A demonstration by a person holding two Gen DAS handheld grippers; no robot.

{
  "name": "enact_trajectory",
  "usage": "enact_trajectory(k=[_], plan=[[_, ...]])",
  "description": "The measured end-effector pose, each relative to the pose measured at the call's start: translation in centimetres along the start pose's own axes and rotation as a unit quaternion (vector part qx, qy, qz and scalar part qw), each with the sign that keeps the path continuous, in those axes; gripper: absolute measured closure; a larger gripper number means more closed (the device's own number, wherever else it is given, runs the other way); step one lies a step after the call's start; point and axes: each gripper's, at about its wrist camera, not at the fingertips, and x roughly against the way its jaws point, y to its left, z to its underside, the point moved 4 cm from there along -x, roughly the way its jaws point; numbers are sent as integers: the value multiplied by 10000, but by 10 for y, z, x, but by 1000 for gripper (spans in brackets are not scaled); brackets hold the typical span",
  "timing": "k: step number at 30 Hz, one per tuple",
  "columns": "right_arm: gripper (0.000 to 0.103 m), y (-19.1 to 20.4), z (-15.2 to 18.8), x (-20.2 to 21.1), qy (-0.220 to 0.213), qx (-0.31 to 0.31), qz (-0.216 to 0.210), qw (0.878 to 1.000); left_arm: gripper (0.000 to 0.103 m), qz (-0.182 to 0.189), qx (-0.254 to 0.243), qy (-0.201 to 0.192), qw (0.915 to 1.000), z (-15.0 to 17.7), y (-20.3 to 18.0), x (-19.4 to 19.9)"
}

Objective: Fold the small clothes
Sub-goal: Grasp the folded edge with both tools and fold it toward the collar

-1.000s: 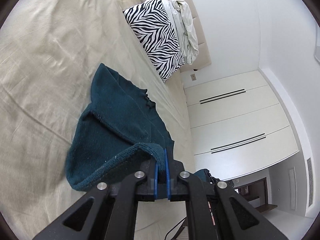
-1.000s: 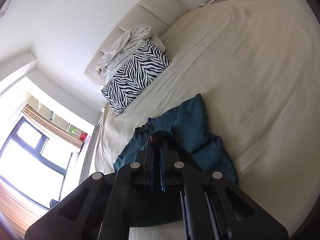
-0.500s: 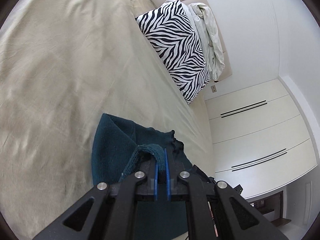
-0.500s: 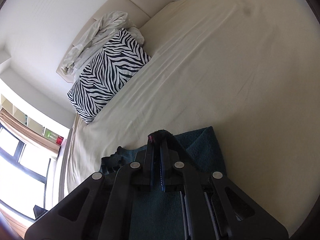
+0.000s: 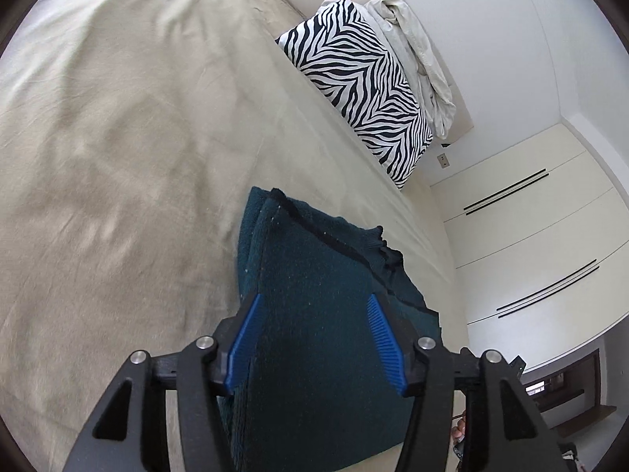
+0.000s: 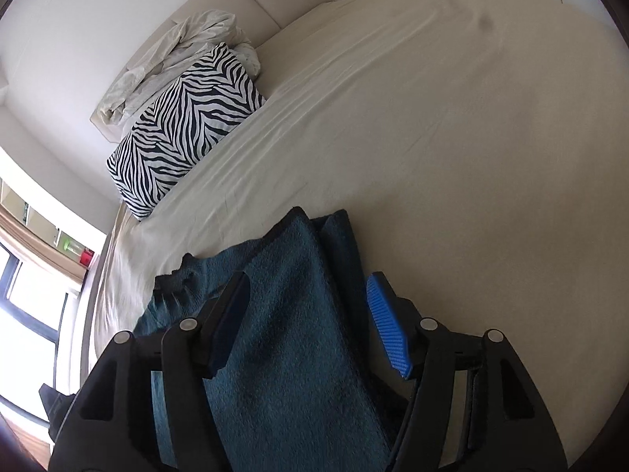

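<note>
Release step of a fold. Dark teal knitted garment (image 5: 314, 314) lies doubled over on the beige-sheeted bed (image 5: 118, 137), near its foot-side edge. Left claw (image 5: 312, 338) and right claw (image 6: 310, 322) opening, pads clear of cloth. Next, probably: withdraw, regrip a side edge for the cross fold.
</note>
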Motion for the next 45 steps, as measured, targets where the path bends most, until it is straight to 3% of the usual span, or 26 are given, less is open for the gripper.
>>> enact_trajectory(k=[4, 7, 10, 14, 18, 21, 38, 42, 45], plan=[[52, -5, 39, 29, 212, 674, 264, 9971, 42, -186, -126, 153, 9996, 37, 7, 8], [69, -18, 64, 34, 513, 772, 400, 9949, 42, -345, -93, 248, 9991, 59, 19, 9], [78, -27, 82, 39, 555, 884, 468, 9934, 42, -538, -288, 178, 9980, 68, 19, 14], [96, -30, 88, 49, 494, 1027, 564, 9919, 57, -723, -510, 143, 9960, 72, 15, 16], [98, -29, 91, 63, 364, 1145, 716, 9902, 83, -999, -678, 155, 9926, 74, 17, 14], [99, -29, 94, 69, 353, 1214, 873, 9881, 92, -1023, -574, 185, 9929, 73, 26, 12], [99, -65, 110, 72, 403, 474, 625, 9961, 93, -1059, -743, 277, 9912, 78, 33, 11], [99, -66, 113, 65, 476, 560, 603, 9955, 93, -1077, -787, 268, 9907, 78, 32, 11], [97, -70, 111, 68, 437, 364, 389, 9976, 93, -1083, -795, 275, 9906, 78, 32, 11]])
